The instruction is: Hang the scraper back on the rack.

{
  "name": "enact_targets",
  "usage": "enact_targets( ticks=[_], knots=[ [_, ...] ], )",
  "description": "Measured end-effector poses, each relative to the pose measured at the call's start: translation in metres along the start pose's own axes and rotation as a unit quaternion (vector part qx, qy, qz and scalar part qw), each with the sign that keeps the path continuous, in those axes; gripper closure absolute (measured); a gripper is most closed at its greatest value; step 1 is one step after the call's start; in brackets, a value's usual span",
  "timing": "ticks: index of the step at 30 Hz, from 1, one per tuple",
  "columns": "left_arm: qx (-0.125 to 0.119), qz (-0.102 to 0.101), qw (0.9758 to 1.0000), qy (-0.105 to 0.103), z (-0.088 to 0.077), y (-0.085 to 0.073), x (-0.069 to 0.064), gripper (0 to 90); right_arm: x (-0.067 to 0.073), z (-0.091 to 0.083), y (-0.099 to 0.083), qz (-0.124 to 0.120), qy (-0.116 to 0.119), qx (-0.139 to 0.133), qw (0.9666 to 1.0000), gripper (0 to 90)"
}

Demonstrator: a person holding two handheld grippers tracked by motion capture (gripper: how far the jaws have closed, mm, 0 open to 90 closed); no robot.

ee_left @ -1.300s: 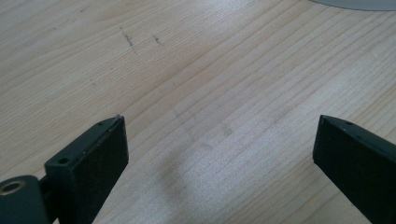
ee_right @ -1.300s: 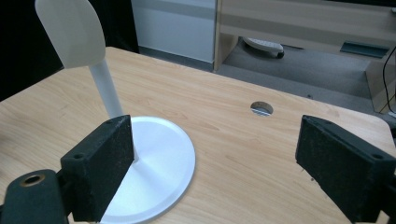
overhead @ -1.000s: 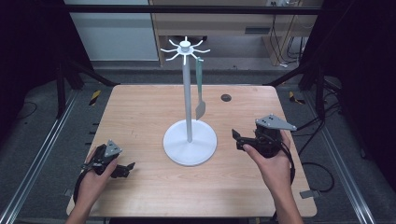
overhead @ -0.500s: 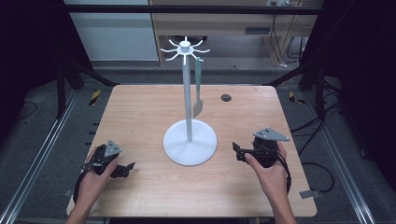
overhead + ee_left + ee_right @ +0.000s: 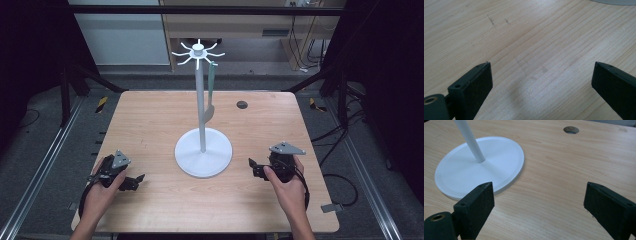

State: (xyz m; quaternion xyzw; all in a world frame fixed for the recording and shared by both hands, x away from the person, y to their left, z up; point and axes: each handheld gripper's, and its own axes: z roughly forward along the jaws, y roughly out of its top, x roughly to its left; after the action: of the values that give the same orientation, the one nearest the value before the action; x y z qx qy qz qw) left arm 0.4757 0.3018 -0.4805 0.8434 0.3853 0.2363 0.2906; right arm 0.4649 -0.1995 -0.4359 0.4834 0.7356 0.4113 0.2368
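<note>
Both grippers are rested low at the near edge of the light wooden tabletop (image 5: 150, 115), each empty w/ jaws spread wide. The white metal stand with a round base and a spoked hook crown (image 5: 202, 150) is set mid-table, between the two. The right gripper (image 5: 256, 167) is nearer: the base rim is seen just ahead-left of its jaws in the right gripper view (image 5: 499, 165). The left gripper (image 5: 134, 182) is farther off; only a sliver of base is caught in its view (image 5: 616, 2).

A grey-green long-handled utensil (image 5: 210, 95) is hung from a crown hook, long axis vertical, close beside the pole on its right side, well above and beyond the right gripper. The pole stands betw. the utensil and the left gripper, so approach from the right is judged clearer. A small dark round hole (image 5: 242, 104) is seen in the tabletop farther back, not in the way.
</note>
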Motion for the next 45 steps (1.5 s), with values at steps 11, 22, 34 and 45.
enact_targets(
  ticks=[11,22,34,45],
  knots=[
    [0.002,0.003,1.0000,0.000,0.000,0.000,0.000,3.0,-0.004,0.017,-0.014,0.016,0.004,0.024,0.9996,10.3],
    [0.001,0.002,1.0000,0.000,0.000,0.000,0.000,3.0,-0.007,0.028,-0.020,0.020,-0.004,0.032,0.9993,10.7],
    [0.002,0.004,1.0000,0.000,0.001,0.001,-0.001,3.0,-0.015,0.031,-0.026,0.035,-0.015,0.025,0.9989,10.9],
    [0.001,0.007,1.0000,-0.002,0.003,0.003,-0.003,3.0,-0.022,0.031,-0.033,0.051,-0.024,0.021,0.9982,11.4]
  ],
)
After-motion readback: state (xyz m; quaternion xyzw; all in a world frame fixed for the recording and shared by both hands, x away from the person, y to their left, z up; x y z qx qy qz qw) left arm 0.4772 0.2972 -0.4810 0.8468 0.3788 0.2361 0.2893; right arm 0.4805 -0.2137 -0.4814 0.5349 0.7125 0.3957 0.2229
